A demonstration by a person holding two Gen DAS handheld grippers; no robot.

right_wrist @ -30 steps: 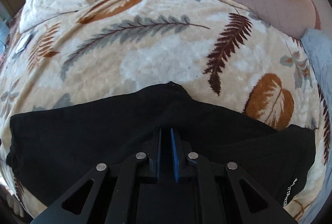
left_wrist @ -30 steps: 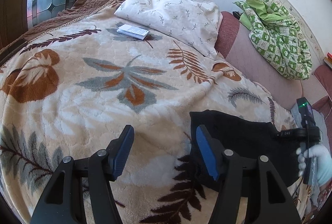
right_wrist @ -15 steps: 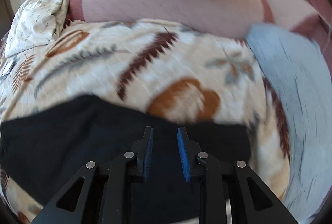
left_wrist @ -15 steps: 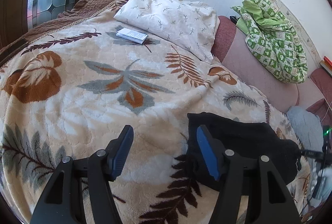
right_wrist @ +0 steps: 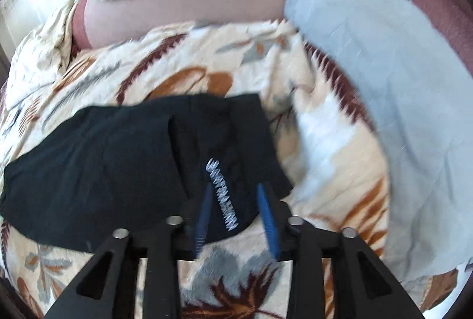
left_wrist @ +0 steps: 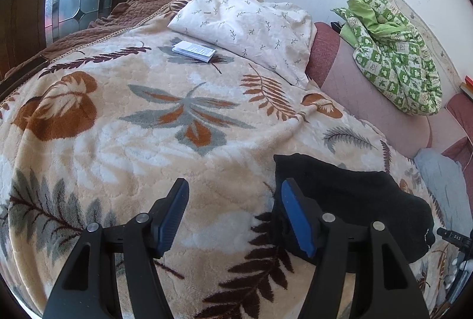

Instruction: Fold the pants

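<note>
The black pants (left_wrist: 351, 200) lie folded flat on the leaf-patterned blanket (left_wrist: 147, 141), at the lower right of the left wrist view. In the right wrist view the pants (right_wrist: 133, 165) fill the left middle, with white lettering (right_wrist: 221, 194) near their right end. My left gripper (left_wrist: 233, 200) is open and empty just left of the pants' left edge, its right finger over that edge. My right gripper (right_wrist: 235, 206) is open and empty, hovering above the lettered end, touching nothing that I can see.
A white leaf-print pillow (left_wrist: 245, 23) and a small booklet (left_wrist: 193, 50) lie at the far end of the bed. A green checked quilt (left_wrist: 396, 61) rests on the pink couch (left_wrist: 378, 109). A light blue cloth (right_wrist: 399, 112) lies right of the pants.
My right gripper opened, let go of the pants and swung back to the right toward their lettered end. My left gripper stayed open and nearly still.
</note>
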